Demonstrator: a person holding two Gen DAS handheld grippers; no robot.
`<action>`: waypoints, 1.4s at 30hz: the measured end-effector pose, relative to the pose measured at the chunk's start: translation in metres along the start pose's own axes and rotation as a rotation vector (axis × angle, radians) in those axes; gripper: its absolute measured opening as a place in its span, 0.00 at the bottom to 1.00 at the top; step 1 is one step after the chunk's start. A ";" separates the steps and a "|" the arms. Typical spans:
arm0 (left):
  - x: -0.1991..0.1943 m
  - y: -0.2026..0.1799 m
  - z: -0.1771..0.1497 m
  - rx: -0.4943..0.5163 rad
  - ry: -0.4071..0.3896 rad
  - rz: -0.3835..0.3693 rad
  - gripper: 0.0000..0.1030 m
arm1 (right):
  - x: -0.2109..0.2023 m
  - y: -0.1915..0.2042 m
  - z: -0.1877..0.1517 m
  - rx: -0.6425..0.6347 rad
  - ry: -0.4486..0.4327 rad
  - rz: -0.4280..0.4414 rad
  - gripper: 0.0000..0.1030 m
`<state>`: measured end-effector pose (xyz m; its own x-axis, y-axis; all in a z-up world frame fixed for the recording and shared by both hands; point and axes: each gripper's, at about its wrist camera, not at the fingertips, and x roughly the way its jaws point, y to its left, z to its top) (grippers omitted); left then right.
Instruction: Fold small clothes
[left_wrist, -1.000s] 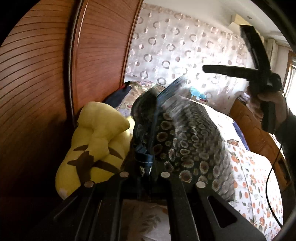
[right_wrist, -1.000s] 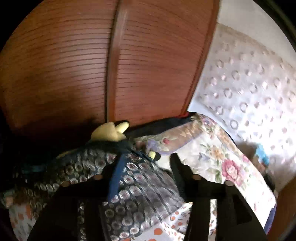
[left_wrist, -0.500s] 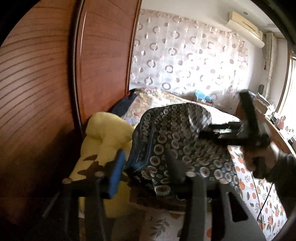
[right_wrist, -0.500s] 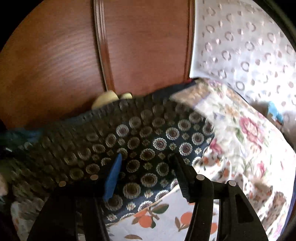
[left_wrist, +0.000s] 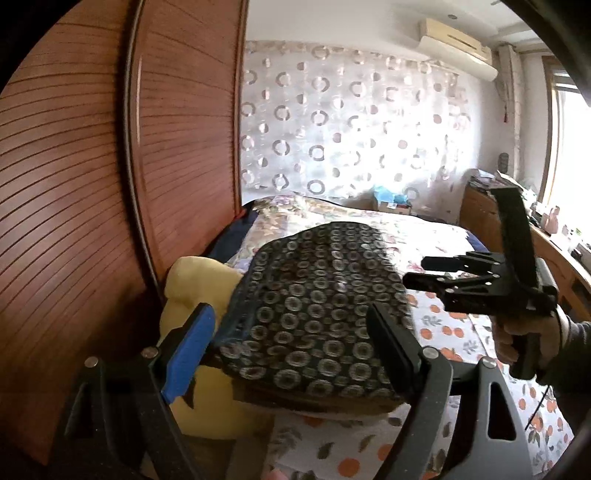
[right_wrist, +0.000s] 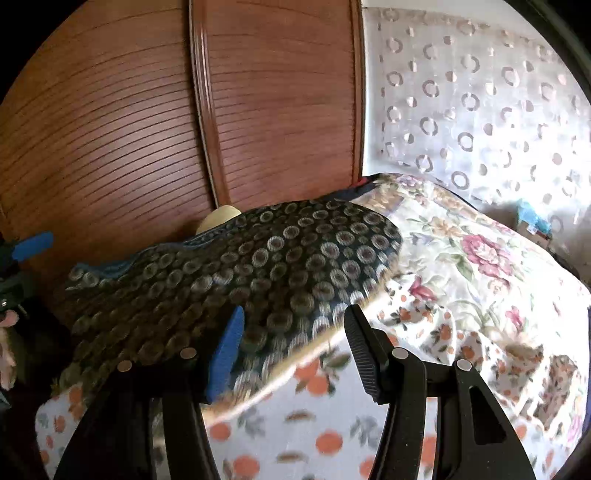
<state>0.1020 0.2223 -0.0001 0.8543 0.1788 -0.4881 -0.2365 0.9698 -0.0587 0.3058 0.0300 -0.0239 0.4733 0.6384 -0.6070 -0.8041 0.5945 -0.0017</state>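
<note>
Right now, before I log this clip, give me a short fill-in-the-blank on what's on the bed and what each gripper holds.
1. The dark garment with ring pattern lies on the ____.
2. The soft toy beside the wooden wardrobe is ____ in colour.
3. The left gripper, fingers just opening, holds ____.
4. The bedsheet under the right gripper is printed with ____.

Missing: bed; yellow; nothing; oranges

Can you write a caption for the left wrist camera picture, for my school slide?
Open left gripper hovers over a folded dark circle-print garment on the bed, beside a yellow plush toy.
</note>
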 end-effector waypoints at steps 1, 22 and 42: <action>-0.002 -0.003 0.000 0.001 -0.002 -0.004 0.82 | -0.006 -0.001 -0.005 0.006 -0.007 -0.010 0.57; -0.049 -0.121 -0.032 0.092 -0.001 -0.183 0.82 | -0.198 0.038 -0.112 0.169 -0.119 -0.300 0.83; -0.121 -0.180 -0.008 0.154 -0.112 -0.242 0.82 | -0.310 0.087 -0.163 0.315 -0.335 -0.554 0.83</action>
<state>0.0372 0.0250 0.0624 0.9251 -0.0511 -0.3762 0.0450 0.9987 -0.0249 0.0304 -0.1961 0.0348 0.9071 0.2880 -0.3070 -0.2962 0.9549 0.0209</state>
